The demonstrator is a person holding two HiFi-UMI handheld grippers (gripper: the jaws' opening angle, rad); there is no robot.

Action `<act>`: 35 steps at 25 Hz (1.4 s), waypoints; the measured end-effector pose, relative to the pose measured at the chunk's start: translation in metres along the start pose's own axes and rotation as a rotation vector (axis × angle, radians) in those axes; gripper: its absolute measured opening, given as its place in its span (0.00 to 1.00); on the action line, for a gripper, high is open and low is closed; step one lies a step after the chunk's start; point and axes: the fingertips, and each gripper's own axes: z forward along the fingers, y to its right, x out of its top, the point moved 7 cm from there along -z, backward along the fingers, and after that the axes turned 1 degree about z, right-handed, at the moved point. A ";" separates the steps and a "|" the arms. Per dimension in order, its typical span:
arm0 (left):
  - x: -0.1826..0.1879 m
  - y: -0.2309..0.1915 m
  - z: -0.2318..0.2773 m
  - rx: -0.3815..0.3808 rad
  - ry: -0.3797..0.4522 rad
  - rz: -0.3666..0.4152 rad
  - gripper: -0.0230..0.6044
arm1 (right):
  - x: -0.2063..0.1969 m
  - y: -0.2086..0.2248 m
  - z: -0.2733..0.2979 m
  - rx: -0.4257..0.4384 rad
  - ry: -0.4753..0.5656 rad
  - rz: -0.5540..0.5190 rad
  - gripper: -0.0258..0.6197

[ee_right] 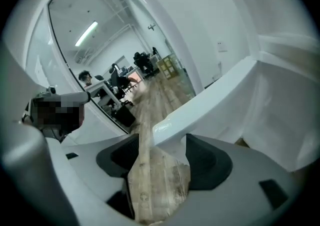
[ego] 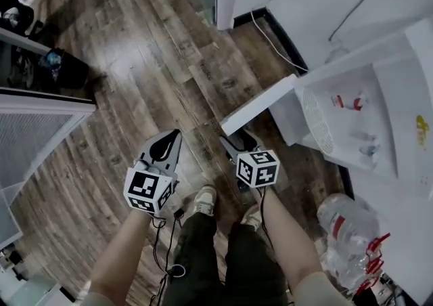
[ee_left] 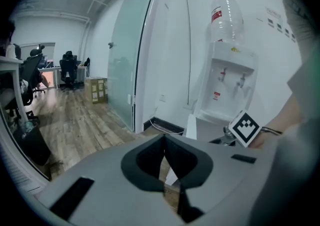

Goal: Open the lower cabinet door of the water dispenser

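Note:
The white water dispenser (ego: 379, 115) stands at the right, with its bottle (ee_left: 225, 20) on top. Its lower cabinet door (ego: 260, 103) is swung out over the wooden floor. My right gripper (ego: 233, 141) is at the door's free edge. In the right gripper view that white edge (ee_right: 210, 97) runs in between the jaws of the right gripper (ee_right: 162, 145), which stand apart without pressing on it. The cabinet's white inside (ee_right: 280, 120) shows to the right. My left gripper (ego: 174, 137) hangs over the floor left of the door, its tips together and holding nothing, as the left gripper (ee_left: 165, 152) also shows.
Empty water bottles (ego: 345, 230) lie at the lower right. A white cable (ego: 274, 44) runs along the wall behind the dispenser. A glass partition (ee_left: 127, 55) stands to its left. A white desk (ego: 40, 105) and a dark bin (ego: 57, 68) are at the far left. The person's shoes (ego: 203, 200) are below the grippers.

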 end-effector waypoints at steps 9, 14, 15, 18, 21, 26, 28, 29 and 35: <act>0.033 0.008 -0.025 0.007 0.007 -0.012 0.05 | 0.023 -0.020 -0.057 -0.101 0.046 -0.042 0.37; 0.070 0.040 -0.047 -0.035 0.002 -0.009 0.05 | 0.048 -0.035 -0.136 -0.126 0.076 -0.067 0.20; 0.078 0.048 -0.051 -0.046 0.002 -0.011 0.05 | 0.055 -0.039 -0.152 -0.121 0.085 -0.061 0.19; 0.109 0.066 -0.066 -0.079 0.012 -0.017 0.05 | 0.082 -0.054 -0.198 -0.123 0.125 -0.057 0.15; 0.143 0.078 -0.080 -0.095 0.022 0.006 0.05 | 0.115 -0.069 -0.240 -0.136 0.171 -0.078 0.12; 0.203 0.104 -0.100 -0.120 0.051 0.041 0.05 | 0.164 -0.092 -0.314 -0.160 0.266 -0.122 0.09; 0.228 0.117 -0.107 -0.134 0.073 0.064 0.05 | 0.182 -0.102 -0.344 -0.161 0.306 -0.137 0.08; 0.241 0.125 -0.112 -0.141 0.086 0.075 0.05 | 0.190 -0.108 -0.359 -0.161 0.325 -0.144 0.08; 0.328 0.164 -0.166 -0.195 0.169 0.145 0.05 | 0.243 -0.169 -0.464 -0.171 0.460 -0.190 0.06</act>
